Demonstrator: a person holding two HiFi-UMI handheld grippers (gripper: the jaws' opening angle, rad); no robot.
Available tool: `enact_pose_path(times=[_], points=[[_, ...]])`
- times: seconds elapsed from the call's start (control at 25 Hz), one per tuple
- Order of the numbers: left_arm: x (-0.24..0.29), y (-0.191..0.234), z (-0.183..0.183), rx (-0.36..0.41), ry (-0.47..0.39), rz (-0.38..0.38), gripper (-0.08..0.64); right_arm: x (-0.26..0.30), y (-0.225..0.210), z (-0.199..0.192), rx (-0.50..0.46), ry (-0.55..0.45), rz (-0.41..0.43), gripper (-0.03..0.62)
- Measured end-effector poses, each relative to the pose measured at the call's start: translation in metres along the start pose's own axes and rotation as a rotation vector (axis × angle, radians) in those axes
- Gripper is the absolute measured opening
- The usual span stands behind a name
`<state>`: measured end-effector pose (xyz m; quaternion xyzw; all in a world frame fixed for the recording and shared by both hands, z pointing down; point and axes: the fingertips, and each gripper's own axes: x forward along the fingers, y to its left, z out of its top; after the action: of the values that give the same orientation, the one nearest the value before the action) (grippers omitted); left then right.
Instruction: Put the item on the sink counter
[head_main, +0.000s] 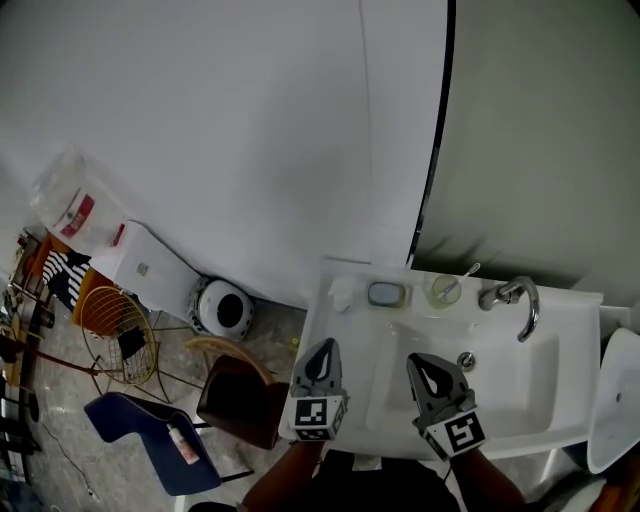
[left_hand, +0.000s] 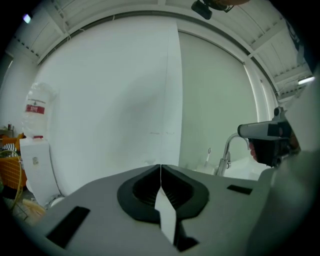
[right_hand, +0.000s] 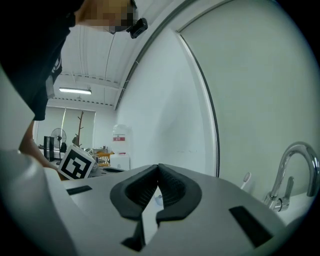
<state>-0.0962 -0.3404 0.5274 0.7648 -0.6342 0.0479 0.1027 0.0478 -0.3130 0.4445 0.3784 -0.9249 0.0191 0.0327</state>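
A cup (head_main: 441, 291) on the sink counter (head_main: 575, 308) holds a toothbrush (head_main: 467, 271).

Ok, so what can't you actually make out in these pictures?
Head view: the white item on the sink counter is too small to identify.
Head view: what lies in the grey dish is too small to tell.
Left gripper view: the left gripper hides both; the bottle label is blurred.

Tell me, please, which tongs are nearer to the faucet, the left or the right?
Right. In the head view the right tongs hover over the sink, down-left of the faucet. The left tongs are farther left, near its left edge.
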Motion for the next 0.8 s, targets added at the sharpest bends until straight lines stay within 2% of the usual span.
enact_pose_path(times=[0.04, 0.2, 0.48, 0.8], points=[[-0.001, 0.000, 0.002, 0.010, 0.002, -0.004, 0.012, 0.001, 0.001, 0.004, -0.003, -0.008, 0.002, 0.014], [-0.013, -0.010, 0.016, 0.025, -0.005, -0.039, 0.012, 0.000, 0.006, 0.023, -0.001, -0.087, -0.006, 0.014], [-0.038, -0.027, 0.025, 0.050, -0.013, -0.104, 0.012, -0.009, 0.009, 0.027, -0.086, -0.063, -0.026, 0.012], [-0.044, -0.034, 0.030, 0.052, -0.019, -0.125, 0.012, -0.017, 0.000, 0.028, -0.089, -0.037, -0.085, 0.012]])
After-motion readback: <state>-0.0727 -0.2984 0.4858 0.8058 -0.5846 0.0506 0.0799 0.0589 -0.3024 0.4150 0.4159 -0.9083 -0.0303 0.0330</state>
